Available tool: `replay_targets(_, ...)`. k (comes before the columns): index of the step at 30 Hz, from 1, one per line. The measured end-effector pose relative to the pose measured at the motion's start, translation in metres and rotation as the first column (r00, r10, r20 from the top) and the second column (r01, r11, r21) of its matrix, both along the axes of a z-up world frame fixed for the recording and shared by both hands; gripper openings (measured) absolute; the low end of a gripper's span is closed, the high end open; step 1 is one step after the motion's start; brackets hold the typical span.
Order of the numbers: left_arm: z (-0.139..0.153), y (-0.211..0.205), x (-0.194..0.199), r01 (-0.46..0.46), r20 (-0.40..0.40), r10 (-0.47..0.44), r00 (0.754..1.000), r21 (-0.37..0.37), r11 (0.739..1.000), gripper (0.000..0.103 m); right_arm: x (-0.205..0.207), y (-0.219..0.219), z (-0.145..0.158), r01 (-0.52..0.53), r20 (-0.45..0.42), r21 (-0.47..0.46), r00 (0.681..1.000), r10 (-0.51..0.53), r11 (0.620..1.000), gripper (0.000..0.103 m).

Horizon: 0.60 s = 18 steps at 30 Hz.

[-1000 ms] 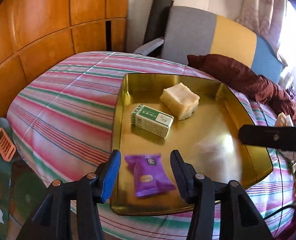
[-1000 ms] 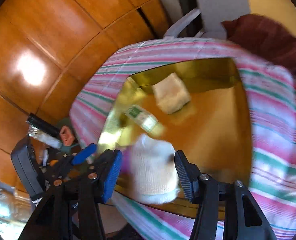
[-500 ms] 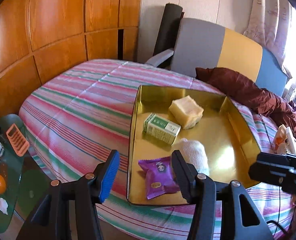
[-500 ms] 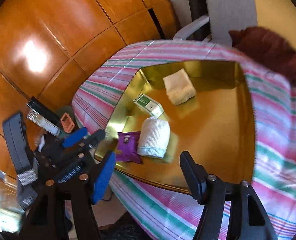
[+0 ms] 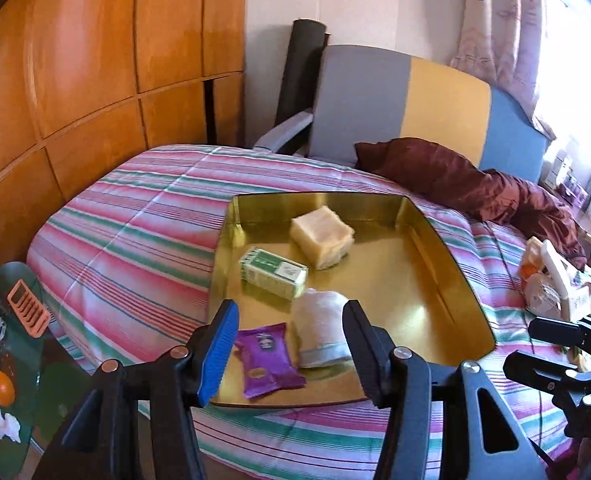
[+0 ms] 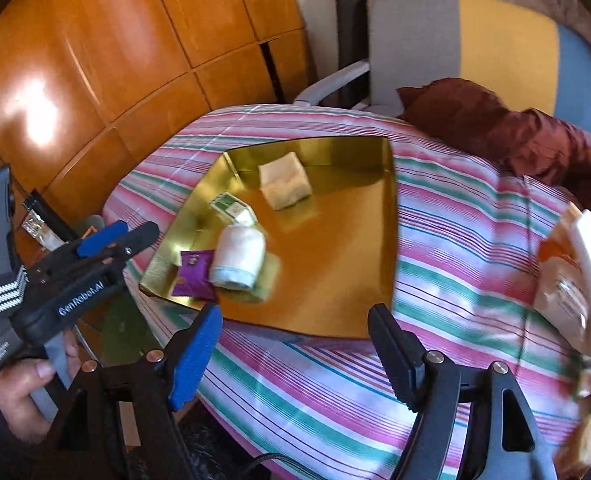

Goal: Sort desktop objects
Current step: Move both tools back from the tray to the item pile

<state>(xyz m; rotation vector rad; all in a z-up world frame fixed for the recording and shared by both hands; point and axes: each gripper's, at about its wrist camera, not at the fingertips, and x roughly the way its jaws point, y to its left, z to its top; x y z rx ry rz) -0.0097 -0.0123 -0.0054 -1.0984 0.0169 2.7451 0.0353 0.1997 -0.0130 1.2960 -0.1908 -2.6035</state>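
Gold tray (image 5: 427, 292) lies on the bed's striped cover (image 5: 135, 248), and every sorted thing sits inside it. At the tray's far end rests a pale yellow block (image 5: 322, 237); nearer its middle lies a green-and-white box (image 5: 273, 273). Toward the tray's near rim a rolled white cloth (image 5: 321, 328) lies beside a purple packet (image 5: 266, 359), the two just touching. Left claw (image 5: 287, 354) hangs above the tray's near rim, jaws partly apart and gripping nothing. Right claw (image 6: 295, 356) hangs off the tray's near edge over the striped cover; its jaws have just been opening and stand wide with nothing between them. A hand (image 6: 23, 396) holds the left claw's handle.
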Motion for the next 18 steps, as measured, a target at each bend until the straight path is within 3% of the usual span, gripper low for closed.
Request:
replay_targets(11, -0.002, 0.044, 0.01, 0.133, 0.022, -0.133, 0.991, 0.003, 0.991, 0.054, 0.032, 0.066, -0.002, 0.156, 0.021, 0.0, 0.987, -0.156, 0.988, 0.084)
replay_targets(18, -0.004, 0.077, 0.017, 0.236, 0.027, -0.236, 0.971, 0.012, 0.972, 0.054, 0.068, 0.136, -0.009, 0.328, 0.079, -0.011, 0.942, -0.326, 0.945, 0.085)
